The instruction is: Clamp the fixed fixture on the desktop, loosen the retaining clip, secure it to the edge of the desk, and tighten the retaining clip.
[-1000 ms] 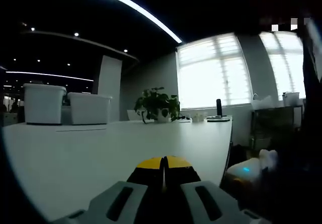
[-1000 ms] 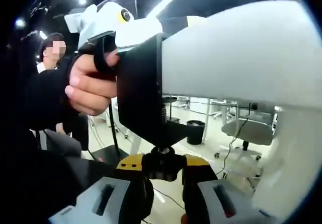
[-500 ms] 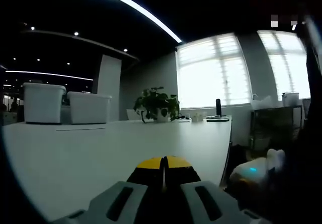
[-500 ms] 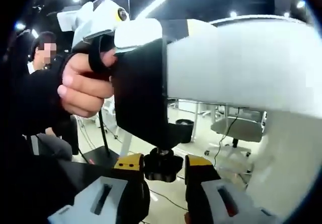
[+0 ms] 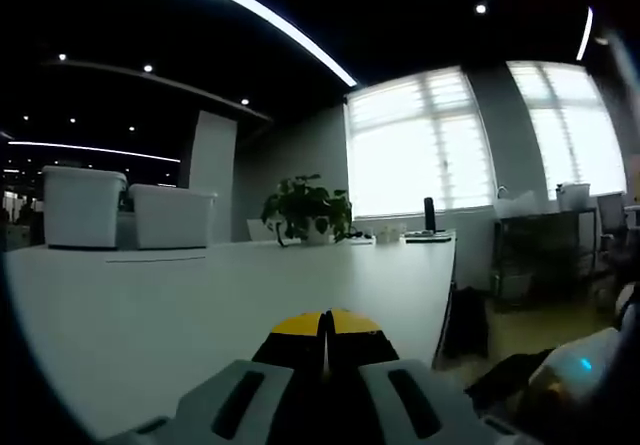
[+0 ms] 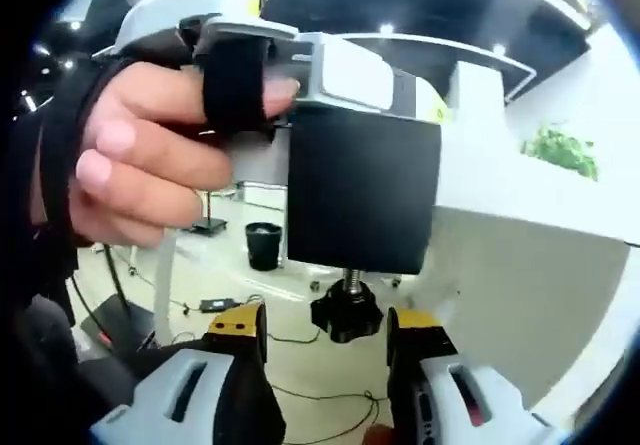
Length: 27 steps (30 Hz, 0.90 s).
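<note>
Ahead of the left claw (image 5: 323,323), tips pressed together, stretches the white counter (image 5: 200,295) with plant (image 5: 303,205) and bins (image 5: 85,205). Between the right claw's (image 6: 330,330) parted tips hangs the fixture's knob (image 6: 346,315), screw vertical, beneath the black fixture (image 6: 362,200) on the counter edge; a hand (image 6: 150,170) holds the left claw beside it.

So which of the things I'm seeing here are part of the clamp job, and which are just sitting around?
Part of the job: black clamp fixture, its screw knob, desk, left gripper, right gripper.

Just lying about: potted plant, two white bins, black trash can.
</note>
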### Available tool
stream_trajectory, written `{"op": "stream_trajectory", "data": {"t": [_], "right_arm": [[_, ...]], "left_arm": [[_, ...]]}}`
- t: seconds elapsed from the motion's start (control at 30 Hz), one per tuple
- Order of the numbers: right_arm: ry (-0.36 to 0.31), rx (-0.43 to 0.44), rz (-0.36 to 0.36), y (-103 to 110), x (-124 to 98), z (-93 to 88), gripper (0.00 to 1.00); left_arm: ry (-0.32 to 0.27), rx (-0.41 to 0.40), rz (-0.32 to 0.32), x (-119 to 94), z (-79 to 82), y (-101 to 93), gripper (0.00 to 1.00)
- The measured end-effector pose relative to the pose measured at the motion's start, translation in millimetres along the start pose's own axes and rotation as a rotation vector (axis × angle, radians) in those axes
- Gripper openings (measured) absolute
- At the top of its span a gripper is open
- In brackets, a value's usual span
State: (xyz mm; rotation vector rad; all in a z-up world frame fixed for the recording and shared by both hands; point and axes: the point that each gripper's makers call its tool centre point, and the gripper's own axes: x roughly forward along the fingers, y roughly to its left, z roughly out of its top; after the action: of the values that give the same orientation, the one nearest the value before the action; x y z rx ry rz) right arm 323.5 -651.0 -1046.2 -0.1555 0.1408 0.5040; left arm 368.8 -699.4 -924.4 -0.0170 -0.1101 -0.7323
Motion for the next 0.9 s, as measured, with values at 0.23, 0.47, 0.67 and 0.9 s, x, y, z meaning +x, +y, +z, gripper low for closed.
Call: {"op": "stream_trajectory", "data": {"t": [0.23, 0.47, 0.67, 0.9], "right_arm": [[0.050, 0.043, -0.089, -10, 13, -9.5, 0.44], [0.066, 0.046, -0.127, -20, 16, -13.2, 0.26], [0.039, 0.036, -0.041, -19, 19, -13.6, 0.26], [0.020, -0.004, 0.153, -12, 17, -11.0, 0.26]], "left_arm": [[0.000, 0.001, -0.005, -1, 0.4, -0.7, 0.01], [-0.002, 0.008, 0.003, 0, 1.0, -0.6, 0.01], [-0.004, 0.010, 0.007, 0, 0.2, -1.7, 0.01], [-0.007, 0.013, 0.016, -1, 0.0, -0.9, 0.01]]}}
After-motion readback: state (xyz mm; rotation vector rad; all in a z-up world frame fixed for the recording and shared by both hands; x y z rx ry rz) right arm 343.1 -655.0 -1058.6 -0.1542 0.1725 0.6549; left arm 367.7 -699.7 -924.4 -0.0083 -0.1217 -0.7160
